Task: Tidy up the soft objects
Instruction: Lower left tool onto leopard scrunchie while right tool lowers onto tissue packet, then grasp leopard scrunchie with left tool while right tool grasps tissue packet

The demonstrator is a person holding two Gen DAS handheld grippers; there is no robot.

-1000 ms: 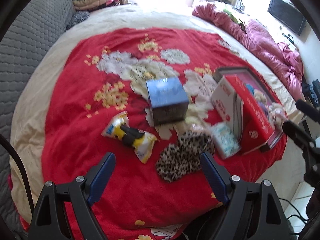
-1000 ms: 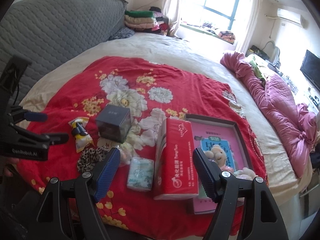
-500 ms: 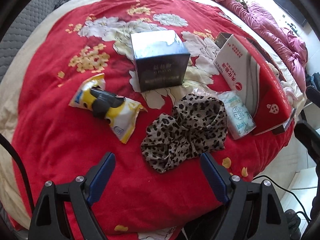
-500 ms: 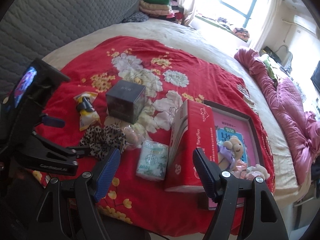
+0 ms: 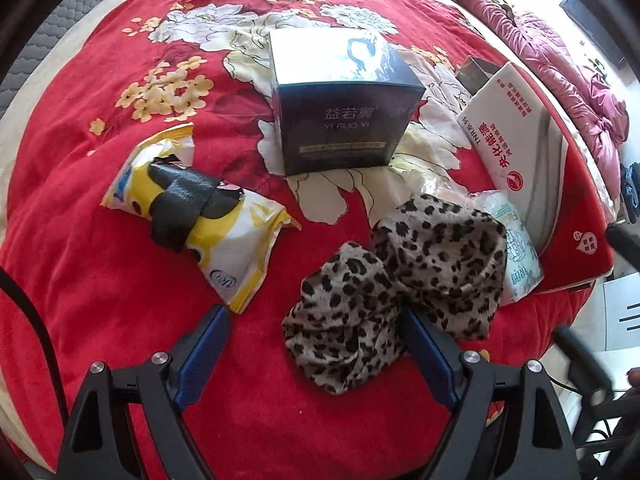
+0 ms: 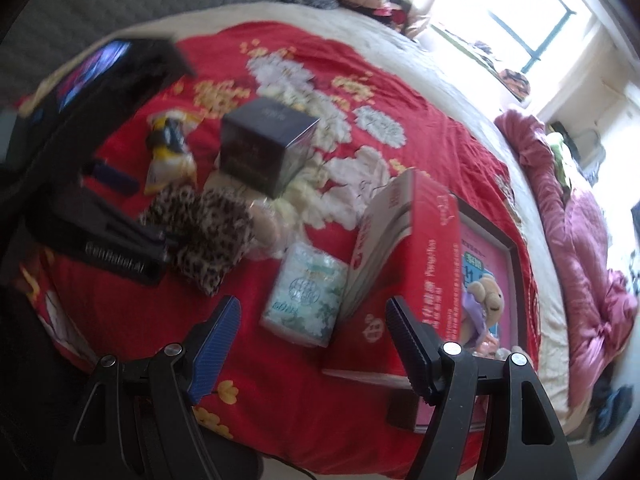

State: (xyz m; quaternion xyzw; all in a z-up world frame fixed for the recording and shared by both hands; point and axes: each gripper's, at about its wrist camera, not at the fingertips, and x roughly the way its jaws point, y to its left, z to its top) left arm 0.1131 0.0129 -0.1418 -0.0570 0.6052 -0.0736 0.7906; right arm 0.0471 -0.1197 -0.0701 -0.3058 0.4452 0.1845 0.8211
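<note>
A: Where does the left gripper [image 5: 314, 344] stand?

B: Low over the red flowered blanket [image 5: 100, 264], its blue fingers [image 5: 202, 354] spread wide with nothing held. The leopard-print cloth [image 5: 396, 276] lies at about one o'clock from it; the cloth's near edge reaches in between the fingers and hides the tip of the right-hand one. Whether it touches, I cannot tell.

A: What crowds the cloth?

B: At three o'clock a pale tissue pack [image 5: 518, 252] lies against it, and the red and white carton [image 5: 520, 148] leans just beyond. At twelve o'clock stands the dark blue box [image 5: 344, 108], a little apart. The yellow snack bag [image 5: 192, 216] lies at nine to ten o'clock, with a strip of bare blanket between.

A: Open room?

B: Mostly from six to nine o'clock of the cloth, where the blanket is bare down to the bed's near edge.

A: And the right gripper [image 6: 312, 324]?

B: Also parted and empty, above the same tissue pack [image 6: 306, 296]. The carton's [image 6: 404, 264] lower corner sits close beside its right finger. Behind the carton a framed pink picture [image 6: 500, 272] with a small plush toy [image 6: 486, 296] lies by the bed's right edge. That view is blurred, so fine gaps are unclear.
</note>
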